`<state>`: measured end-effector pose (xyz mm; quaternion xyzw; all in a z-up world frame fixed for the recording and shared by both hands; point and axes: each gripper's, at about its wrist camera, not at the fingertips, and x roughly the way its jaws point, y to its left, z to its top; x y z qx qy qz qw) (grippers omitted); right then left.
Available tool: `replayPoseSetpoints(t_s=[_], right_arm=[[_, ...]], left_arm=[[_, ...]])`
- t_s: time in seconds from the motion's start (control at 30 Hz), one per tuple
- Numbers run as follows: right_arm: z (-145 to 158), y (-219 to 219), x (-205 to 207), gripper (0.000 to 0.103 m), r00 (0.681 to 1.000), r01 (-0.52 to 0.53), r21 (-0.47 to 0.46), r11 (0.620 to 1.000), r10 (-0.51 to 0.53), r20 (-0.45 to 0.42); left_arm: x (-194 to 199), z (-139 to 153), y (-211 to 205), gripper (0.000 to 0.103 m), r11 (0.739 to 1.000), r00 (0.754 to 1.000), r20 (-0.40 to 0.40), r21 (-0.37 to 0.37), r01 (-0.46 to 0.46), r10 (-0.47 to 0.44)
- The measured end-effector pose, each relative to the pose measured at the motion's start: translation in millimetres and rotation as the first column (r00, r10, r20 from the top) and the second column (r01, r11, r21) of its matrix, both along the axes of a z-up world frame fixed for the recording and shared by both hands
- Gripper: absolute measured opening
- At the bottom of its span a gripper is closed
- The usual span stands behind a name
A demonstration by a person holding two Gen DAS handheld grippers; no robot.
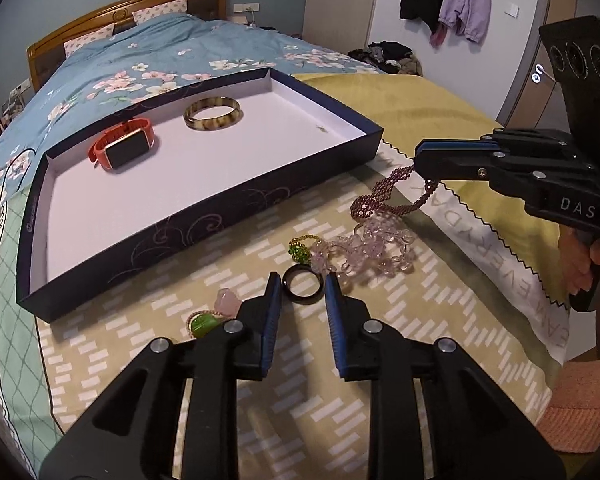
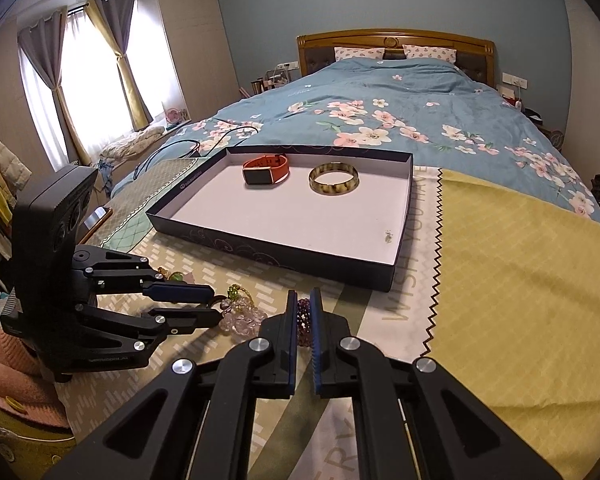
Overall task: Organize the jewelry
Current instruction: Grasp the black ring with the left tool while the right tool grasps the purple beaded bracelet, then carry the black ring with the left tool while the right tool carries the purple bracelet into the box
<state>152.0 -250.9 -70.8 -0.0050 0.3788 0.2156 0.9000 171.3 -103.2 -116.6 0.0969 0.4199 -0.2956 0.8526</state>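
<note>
Inside tray (image 1: 204,208): one watch (image 1: 124,148), one bangle (image 1: 213,113).

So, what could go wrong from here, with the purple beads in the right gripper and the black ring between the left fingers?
1. The purple bead strand, pinched by the right gripper, trails into the clear pink beads; lifting may drag them along.
2. The left gripper straddles the black ring with pads seemingly apart from it; closing could flick the ring away toward the green bead charm.

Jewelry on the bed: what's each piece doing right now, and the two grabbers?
Box lid tray: open, holding two pieces.
Orange watch: lying in tray.
Amber bangle: flat in tray.
Purple bead bracelet: pinched, dangling.
Right gripper: shut on bracelet.
Black ring: on cloth, between fingers.
Left gripper: open.
</note>
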Motion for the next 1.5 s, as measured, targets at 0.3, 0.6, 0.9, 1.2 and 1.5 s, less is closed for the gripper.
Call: replayPoseSetpoints(t_s=[0.3,0.6,0.9,1.2,1.5], right_arm=[[5.3,2.3,1.8,0.004,1.000,-0.005,0.010,1.000,0.005,0.021],[30.0,7.3,8.1,0.004,0.997,-0.024,0.021,1.000,0.022,0.080],[52.5,13.4,23.3,0.004,0.990,-0.033,0.036,0.999,0.028,0.137],[56.1,25.6,53.8,0.004,0.991,-0.035,0.054,0.998,0.028,0.133],[45.6,41.0,90.2,0.004,0.996,-0.026,0.097,0.995,0.018,0.088]], left_arm=[[0.9,-0.2,-3.9,0.022,1.000,1.000,0.015,0.019,-0.002,0.002],[-7.5,25.2,14.2,0.022,0.998,0.998,0.053,-0.057,-0.025,0.028],[-4.7,62.0,36.7,0.022,0.991,0.988,0.133,-0.113,-0.066,0.081],[22.8,70.1,55.5,0.022,0.983,0.974,0.156,-0.114,-0.145,0.162],[54.7,56.7,61.8,0.022,0.977,0.967,0.145,-0.071,-0.199,0.208]])
